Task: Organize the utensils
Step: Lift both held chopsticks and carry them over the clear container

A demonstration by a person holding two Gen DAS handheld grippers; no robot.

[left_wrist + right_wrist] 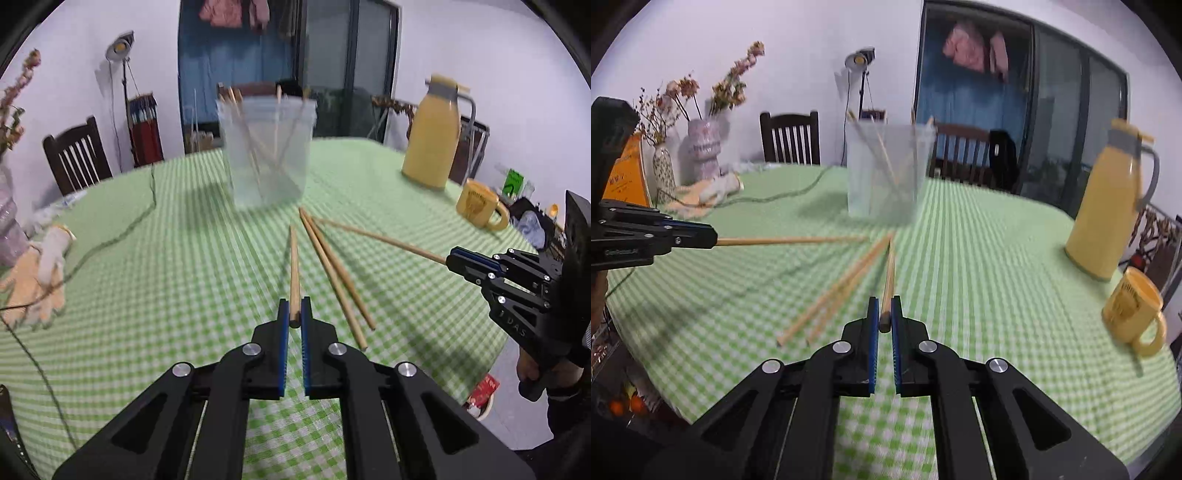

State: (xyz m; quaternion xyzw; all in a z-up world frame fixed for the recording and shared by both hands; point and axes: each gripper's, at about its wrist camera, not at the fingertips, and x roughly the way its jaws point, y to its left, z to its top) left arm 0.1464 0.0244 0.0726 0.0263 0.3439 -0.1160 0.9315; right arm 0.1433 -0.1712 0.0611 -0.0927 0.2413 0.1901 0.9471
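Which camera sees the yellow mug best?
The right wrist view. There the yellow mug stands large and whole near the right edge, its handle and printing in sight, beside the yellow jug. In the left wrist view the mug is smaller and farther off, though still whole.

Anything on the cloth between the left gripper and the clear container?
Only the chopstick clamped in the left gripper, pointing toward the clear container; otherwise bare tablecloth. Left wrist view.
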